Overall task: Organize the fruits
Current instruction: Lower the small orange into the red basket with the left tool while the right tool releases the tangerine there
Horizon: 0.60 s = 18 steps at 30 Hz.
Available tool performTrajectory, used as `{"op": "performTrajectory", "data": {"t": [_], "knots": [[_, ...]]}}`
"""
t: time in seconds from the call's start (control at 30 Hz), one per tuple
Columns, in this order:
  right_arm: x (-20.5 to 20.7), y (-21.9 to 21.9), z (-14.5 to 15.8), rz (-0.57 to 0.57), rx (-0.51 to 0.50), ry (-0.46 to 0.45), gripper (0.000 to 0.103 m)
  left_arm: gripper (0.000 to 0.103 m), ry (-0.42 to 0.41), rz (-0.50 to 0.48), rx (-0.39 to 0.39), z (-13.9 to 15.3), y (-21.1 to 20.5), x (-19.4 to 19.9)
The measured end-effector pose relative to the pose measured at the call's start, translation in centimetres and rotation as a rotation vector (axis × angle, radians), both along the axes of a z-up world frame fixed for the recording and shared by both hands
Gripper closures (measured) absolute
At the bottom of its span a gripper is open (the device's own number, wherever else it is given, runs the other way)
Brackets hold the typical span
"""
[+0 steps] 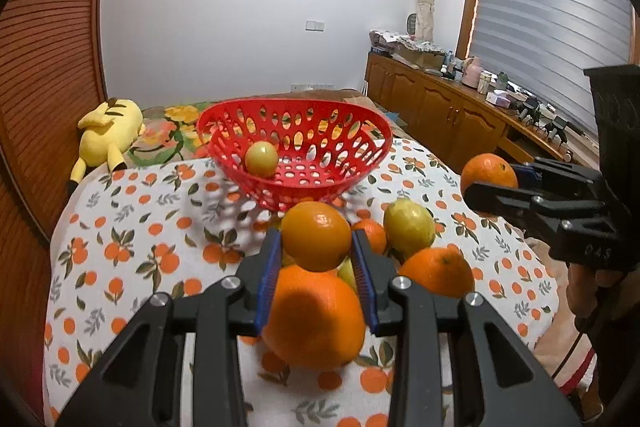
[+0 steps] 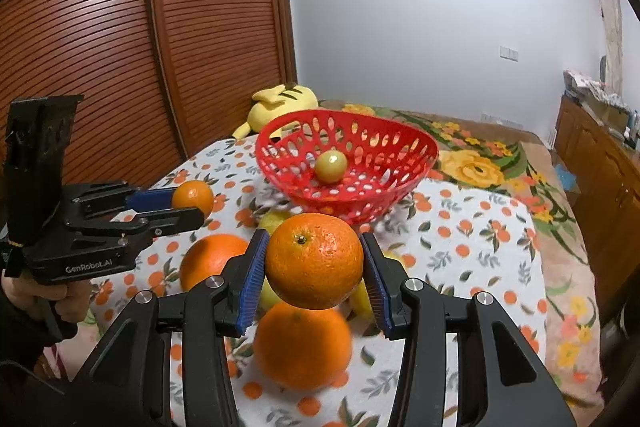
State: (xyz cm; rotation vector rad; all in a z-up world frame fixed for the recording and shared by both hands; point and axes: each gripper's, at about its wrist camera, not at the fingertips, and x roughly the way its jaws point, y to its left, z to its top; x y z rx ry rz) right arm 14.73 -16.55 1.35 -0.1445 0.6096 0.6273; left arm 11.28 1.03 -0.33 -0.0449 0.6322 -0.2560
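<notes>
My left gripper (image 1: pixel 316 233) is shut on a small orange (image 1: pixel 316 243), held in the air in front of the red plastic basket (image 1: pixel 292 101). At the right edge, my right gripper (image 1: pixel 486 179) grips another orange (image 1: pixel 489 167). The right wrist view shows that gripper (image 2: pixel 314 237) shut on its orange (image 2: pixel 314 261), with the left gripper (image 2: pixel 190 203) and its small orange (image 2: pixel 193 195) to the left. The basket (image 2: pixel 344 113) holds one yellow-green fruit (image 2: pixel 330 166). A large orange (image 1: pixel 314 319), a second orange (image 1: pixel 438 271) and a yellow-green fruit (image 1: pixel 409 227) lie on the cloth.
The fruit lies on an orange-print cloth (image 1: pixel 132 227) spread over a bed. A yellow plush toy (image 1: pixel 108 131) lies behind the basket at the left. A slatted wooden door (image 2: pixel 100 47) stands to the left, and a wooden cabinet (image 1: pixel 440 107) with clutter to the right.
</notes>
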Motion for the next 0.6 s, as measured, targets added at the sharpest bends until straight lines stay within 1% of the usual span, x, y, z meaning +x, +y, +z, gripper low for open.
{"op": "performTrajectory", "data": {"t": [0.27, 0.6], "knots": [[4.2, 0.5, 0.6, 0.006, -0.034, -0.021, 0.057, 0.069, -0.009, -0.010, 0.009, 0.4, -0.3, 3.2], [9.2, 1.2, 0.4, 0.028, -0.070, 0.001, 0.057, 0.069, 0.012, -0.002, 0.018, 0.0, -0.3, 6.9]]}}
